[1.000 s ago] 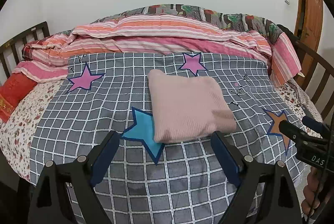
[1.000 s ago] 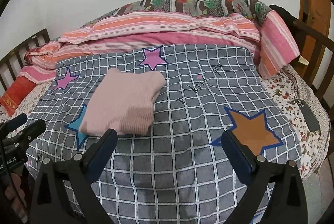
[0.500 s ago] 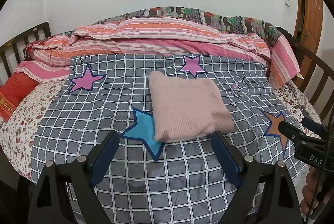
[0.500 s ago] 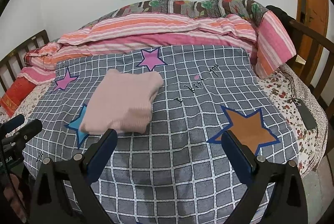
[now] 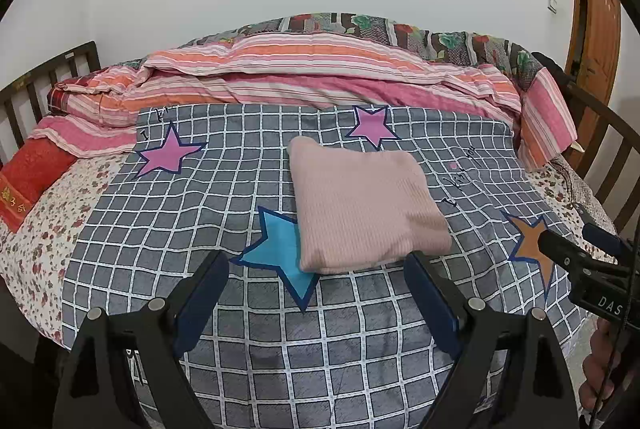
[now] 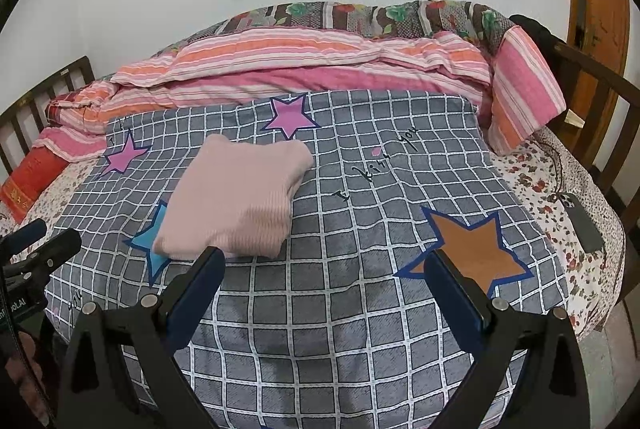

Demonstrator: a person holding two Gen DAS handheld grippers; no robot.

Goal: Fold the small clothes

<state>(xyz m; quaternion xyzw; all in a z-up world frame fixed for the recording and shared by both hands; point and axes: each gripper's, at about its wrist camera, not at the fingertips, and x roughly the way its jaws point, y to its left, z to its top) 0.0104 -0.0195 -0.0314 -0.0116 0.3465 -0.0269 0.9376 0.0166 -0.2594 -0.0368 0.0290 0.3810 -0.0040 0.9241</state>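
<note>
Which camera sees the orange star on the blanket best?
The right wrist view. There the orange star lies nearly whole and large between the open fingers, only its near edge hidden behind one finger. The left wrist view catches it small at the right edge, partly hidden behind the right gripper.

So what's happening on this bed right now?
A person holds two grippers over a bed. The pink garment lies folded into a compact rectangle on the grey checked cover, partly over a blue star. The left gripper and right gripper are both open, holding nothing, short of the garment.
</note>
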